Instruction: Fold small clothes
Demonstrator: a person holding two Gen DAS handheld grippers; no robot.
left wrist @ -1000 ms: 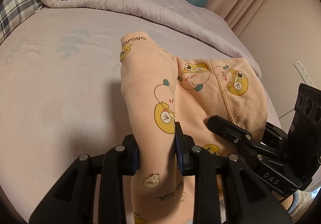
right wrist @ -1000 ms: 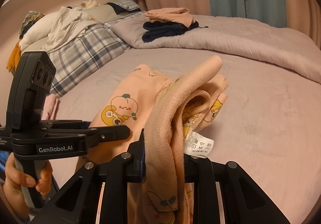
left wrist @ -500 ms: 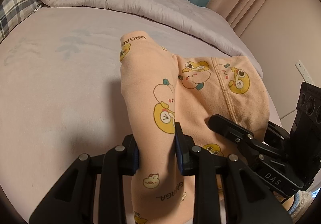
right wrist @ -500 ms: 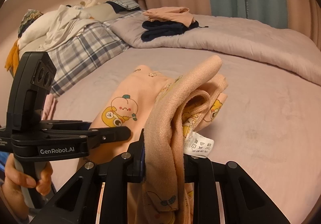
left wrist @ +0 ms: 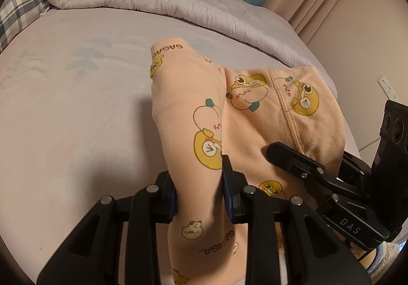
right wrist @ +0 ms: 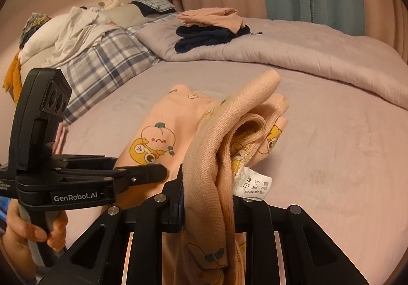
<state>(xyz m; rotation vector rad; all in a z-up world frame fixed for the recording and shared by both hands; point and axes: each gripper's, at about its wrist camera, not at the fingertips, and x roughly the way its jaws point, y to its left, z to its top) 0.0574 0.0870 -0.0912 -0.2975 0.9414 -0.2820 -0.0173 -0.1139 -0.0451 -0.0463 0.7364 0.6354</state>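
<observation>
Peach children's pants [left wrist: 186, 111] printed with yellow cartoon ducks and "GAGAGA" lettering lie partly folded on the lilac bed [left wrist: 63, 119]. Left gripper [left wrist: 199, 198] has its jaws clamped on one leg; right gripper [right wrist: 207, 198] has its jaws clamped on the bunched waistband, where a white care label [right wrist: 252, 184] hangs out.
</observation>
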